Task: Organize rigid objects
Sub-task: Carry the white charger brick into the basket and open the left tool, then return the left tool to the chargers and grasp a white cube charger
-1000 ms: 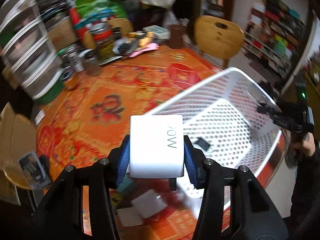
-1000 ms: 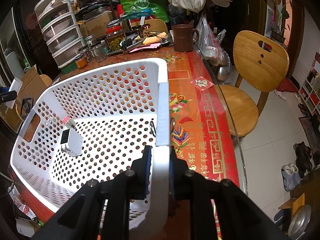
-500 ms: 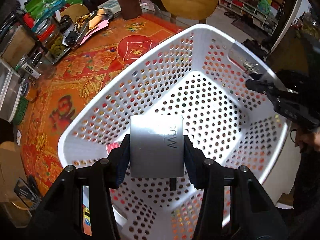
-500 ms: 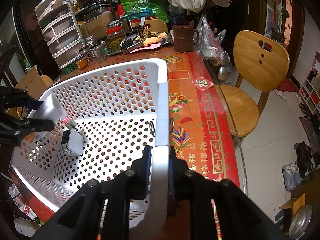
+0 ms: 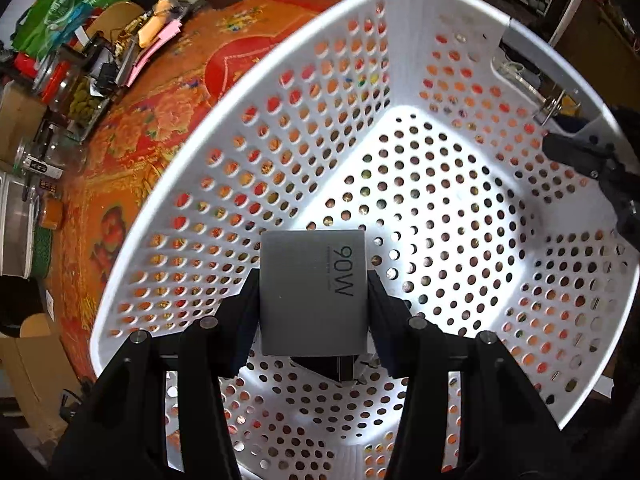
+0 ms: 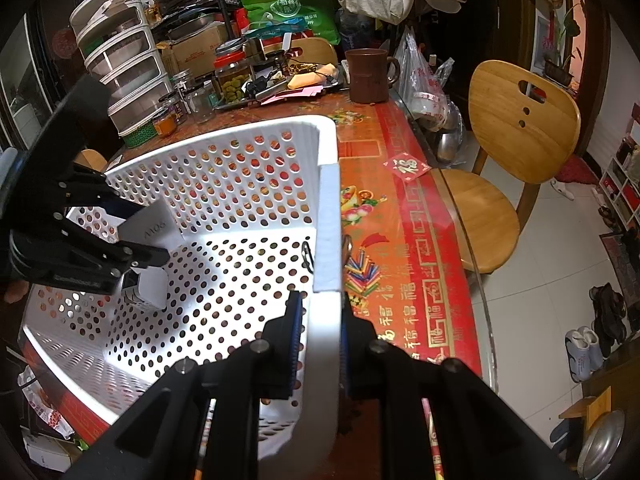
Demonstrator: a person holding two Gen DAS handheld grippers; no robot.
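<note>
My left gripper (image 5: 313, 300) is shut on a white 90W charger block (image 5: 313, 288) and holds it inside the white perforated basket (image 5: 460, 184), just above its floor. In the right wrist view the same charger (image 6: 149, 225) shows in the left gripper (image 6: 132, 236) at the basket's left side. Another white charger (image 6: 149, 290) lies on the basket floor right below it. My right gripper (image 6: 318, 320) is shut on the basket's near rim (image 6: 329, 224); it also shows at the right edge of the left wrist view (image 5: 576, 152).
The basket stands on a red patterned tablecloth (image 6: 400, 216). Jars (image 6: 232, 76), a brown mug (image 6: 368, 76) and a drawer unit (image 6: 124, 64) crowd the table's far end. A wooden chair (image 6: 516, 136) stands to the right, beyond the table's edge.
My left gripper has carried the charger from over the table, over the rim and down into the basket. The right gripper has held still on the rim.
</note>
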